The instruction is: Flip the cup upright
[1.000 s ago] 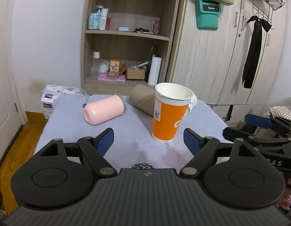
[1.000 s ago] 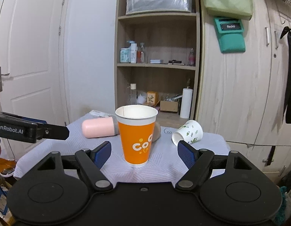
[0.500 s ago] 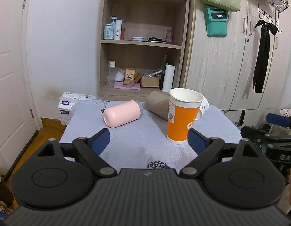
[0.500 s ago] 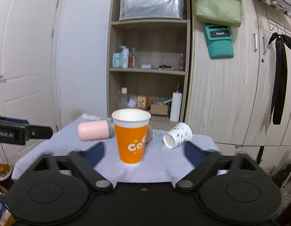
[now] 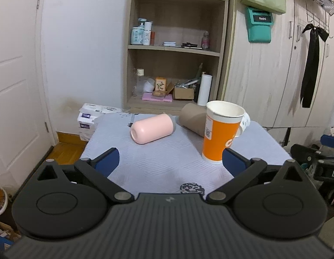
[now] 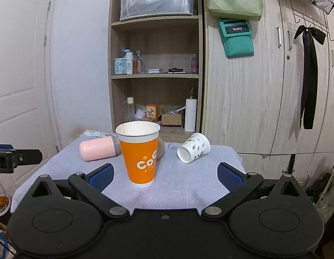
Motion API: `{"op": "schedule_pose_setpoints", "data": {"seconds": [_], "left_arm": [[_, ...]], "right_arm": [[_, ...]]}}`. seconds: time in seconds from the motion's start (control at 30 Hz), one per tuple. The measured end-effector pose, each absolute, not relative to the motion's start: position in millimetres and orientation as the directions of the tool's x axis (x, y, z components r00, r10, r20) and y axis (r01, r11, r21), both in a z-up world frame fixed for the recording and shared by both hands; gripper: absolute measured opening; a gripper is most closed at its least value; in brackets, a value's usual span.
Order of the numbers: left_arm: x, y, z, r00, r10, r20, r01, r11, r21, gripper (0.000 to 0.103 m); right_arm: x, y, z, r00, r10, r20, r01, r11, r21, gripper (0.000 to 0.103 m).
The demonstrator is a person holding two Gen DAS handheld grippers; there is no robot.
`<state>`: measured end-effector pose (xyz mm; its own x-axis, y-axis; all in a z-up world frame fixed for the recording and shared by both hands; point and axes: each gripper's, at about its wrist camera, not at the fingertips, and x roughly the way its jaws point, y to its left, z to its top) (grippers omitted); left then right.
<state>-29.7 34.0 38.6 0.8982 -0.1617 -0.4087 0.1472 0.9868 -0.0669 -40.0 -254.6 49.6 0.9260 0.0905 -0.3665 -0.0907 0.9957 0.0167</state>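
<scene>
An orange paper cup (image 6: 141, 157) stands upright on the cloth-covered table (image 6: 188, 185); it also shows in the left wrist view (image 5: 221, 133). A pink cup (image 5: 153, 128) lies on its side to its left, also in the right wrist view (image 6: 97, 150). A brown cup (image 5: 191, 118) lies on its side behind it. A white leaf-print cup (image 6: 194, 147) lies on its side to the right. My left gripper (image 5: 170, 161) and right gripper (image 6: 166, 176) are both open and empty, held back at the table's near edge.
A wooden shelf unit (image 6: 156, 75) with bottles and boxes stands behind the table, next to wardrobe doors (image 6: 253, 97). A white door (image 5: 15, 97) is at the left. Tissue packs (image 5: 89, 116) sit beyond the table's far left corner.
Both grippers have drawn back from the orange cup, which stays upright on the table. The cups look smaller and farther away now.
</scene>
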Motion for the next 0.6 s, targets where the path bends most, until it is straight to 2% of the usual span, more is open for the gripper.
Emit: {"op": "schedule_pose_setpoints", "data": {"seconds": [0.6], "left_arm": [[-29.4, 33.8, 35.5, 0.881, -0.116, -0.459, 0.104, 0.993, -0.050, 0.103]], "right_arm": [[-43.9, -252.2, 52.0, 0.928, 0.076, -0.364, -0.080, 0.997, 0.005, 0.103]]}}
